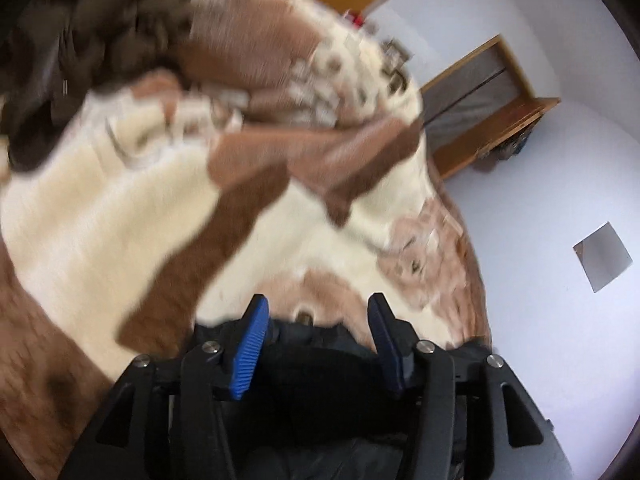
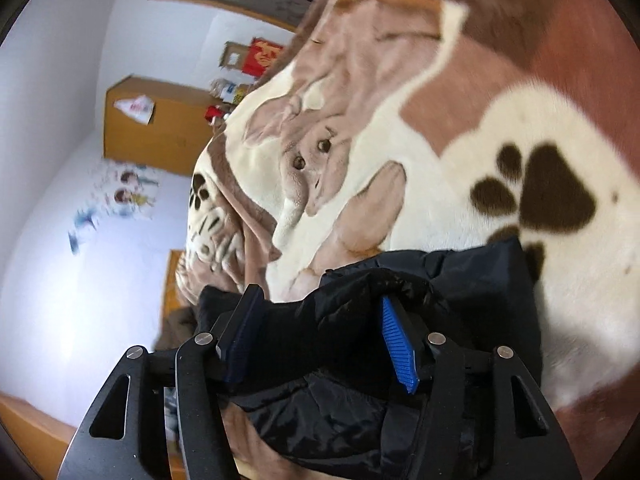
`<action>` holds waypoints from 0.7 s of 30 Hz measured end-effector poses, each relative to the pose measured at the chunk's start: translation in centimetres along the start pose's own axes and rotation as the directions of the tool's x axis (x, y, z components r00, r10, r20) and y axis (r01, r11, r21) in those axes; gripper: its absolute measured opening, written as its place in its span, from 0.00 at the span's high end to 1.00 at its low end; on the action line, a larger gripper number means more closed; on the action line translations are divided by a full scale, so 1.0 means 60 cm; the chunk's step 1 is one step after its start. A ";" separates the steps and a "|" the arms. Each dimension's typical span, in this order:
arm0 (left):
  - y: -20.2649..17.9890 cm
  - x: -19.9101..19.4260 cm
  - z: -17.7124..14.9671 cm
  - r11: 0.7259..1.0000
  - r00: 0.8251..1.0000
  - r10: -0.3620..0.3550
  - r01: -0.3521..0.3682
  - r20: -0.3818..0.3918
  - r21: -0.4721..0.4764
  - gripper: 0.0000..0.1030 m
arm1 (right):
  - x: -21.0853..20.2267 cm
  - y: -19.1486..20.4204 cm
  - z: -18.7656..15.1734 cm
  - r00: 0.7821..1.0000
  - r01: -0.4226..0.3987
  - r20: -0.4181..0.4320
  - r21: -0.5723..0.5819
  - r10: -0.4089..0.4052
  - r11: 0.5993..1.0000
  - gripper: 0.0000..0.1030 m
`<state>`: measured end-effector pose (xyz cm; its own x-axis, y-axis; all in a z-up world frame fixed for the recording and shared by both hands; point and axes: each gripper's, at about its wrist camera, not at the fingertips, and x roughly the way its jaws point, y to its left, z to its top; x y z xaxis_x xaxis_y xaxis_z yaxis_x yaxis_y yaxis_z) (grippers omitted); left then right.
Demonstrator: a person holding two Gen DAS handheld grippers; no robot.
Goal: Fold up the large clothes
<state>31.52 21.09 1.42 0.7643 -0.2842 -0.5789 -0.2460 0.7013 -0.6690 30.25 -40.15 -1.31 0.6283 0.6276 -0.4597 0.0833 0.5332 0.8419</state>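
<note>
The black puffy jacket [image 2: 360, 392] lies on a fluffy dog blanket [image 2: 400, 160], right under and between the fingers of the right gripper [image 2: 320, 340]. Its blue pads [image 2: 398, 344] stand apart and do not squeeze the jacket. The left gripper [image 1: 318, 344] is let go too, with the same jacket [image 1: 320, 368] bunched just below its spread fingers. A dark brown coat [image 1: 80, 40] lies far ahead of it.

Both wrist views look steeply down, close over the same plush blanket [image 1: 100, 208] [image 2: 400, 152].
</note>
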 end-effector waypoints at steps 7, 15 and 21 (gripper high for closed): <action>-0.023 0.020 -0.027 0.976 0.993 0.116 -0.109 -0.025 0.191 0.33 | -0.004 0.023 -0.011 0.981 0.166 0.131 -0.204 -0.142 0.965 0.43; -0.012 0.148 -0.076 0.939 0.957 0.227 -0.165 -0.181 0.303 0.33 | 0.090 -0.033 -0.020 0.954 0.280 -0.015 -0.313 -0.299 0.908 0.43; -0.038 0.157 -0.076 0.910 0.961 0.236 -0.165 -0.146 0.380 0.44 | 0.102 -0.045 0.003 0.965 0.231 -0.049 -0.296 -0.256 0.927 0.43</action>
<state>36.56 13.85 -4.61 0.5892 -0.2032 -0.7820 -0.1238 0.9337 -0.3359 34.02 -37.85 -6.35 0.5476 0.4970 -0.6731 -0.0067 0.8071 0.5904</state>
